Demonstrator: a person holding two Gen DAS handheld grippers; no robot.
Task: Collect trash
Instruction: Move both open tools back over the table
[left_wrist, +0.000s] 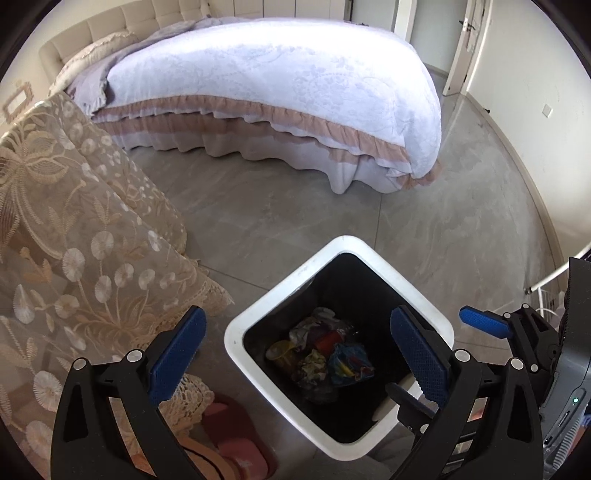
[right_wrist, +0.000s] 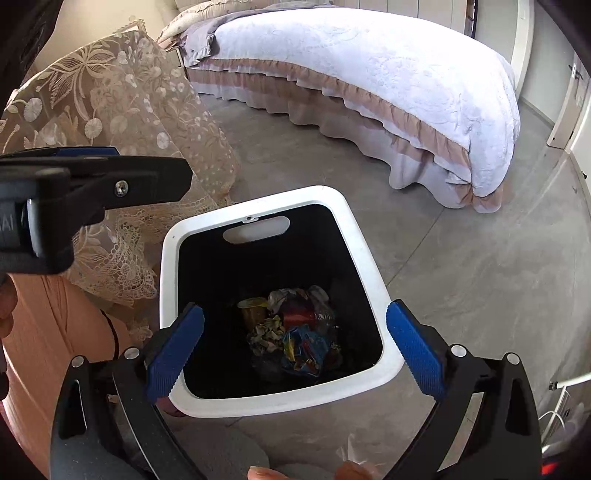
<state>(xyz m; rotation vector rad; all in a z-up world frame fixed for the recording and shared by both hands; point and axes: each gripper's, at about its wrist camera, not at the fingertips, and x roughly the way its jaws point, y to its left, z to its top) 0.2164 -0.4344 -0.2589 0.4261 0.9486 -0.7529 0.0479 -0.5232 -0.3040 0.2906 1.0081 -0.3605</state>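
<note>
Trash (right_wrist: 291, 332) sits heaped at the bottom of the white bin (right_wrist: 360, 240), black-lined, standing on the grey floor (right_wrist: 461, 295): a yellowish cup (right_wrist: 253, 310) at about nine o'clock of the heap, a crumpled paper wad (right_wrist: 267, 332) beside it, a red piece (right_wrist: 295, 310) at centre, a blue printed wrapper (right_wrist: 304, 347) toward five o'clock. Lies directly ahead and below both tools, deep in the well, so any reach means going straight down through the opening. No clear long axis to the heap; bin opening roughly square, handle slot (right_wrist: 256, 229) on the wall at twelve o'clock in the right wrist view. Right gripper (right_wrist: 295, 350) spread wide, nothing between the pads, mouth framing the bin, so judged the better centred and nearer of the two. Left gripper (left_wrist: 299, 354) likewise spread and holding nothing, offset toward nine o'clock of the bin, one finger over the lace cloth (left_wrist: 74, 240) and reddish slippers (left_wrist: 236, 435), the other over the bin's well. Lace cloth drapes just beside the bin at nine to ten o'clock; bed (left_wrist: 277, 85) well apart at twelve. Hard to make out: what lies under the heap against the black liner, and a pale translucent scrap (right_wrist: 352, 456) by fingertips at the right view's bottom edge, cut off, identity uncertain. Bin's outer walls mostly hidden from above.
</note>
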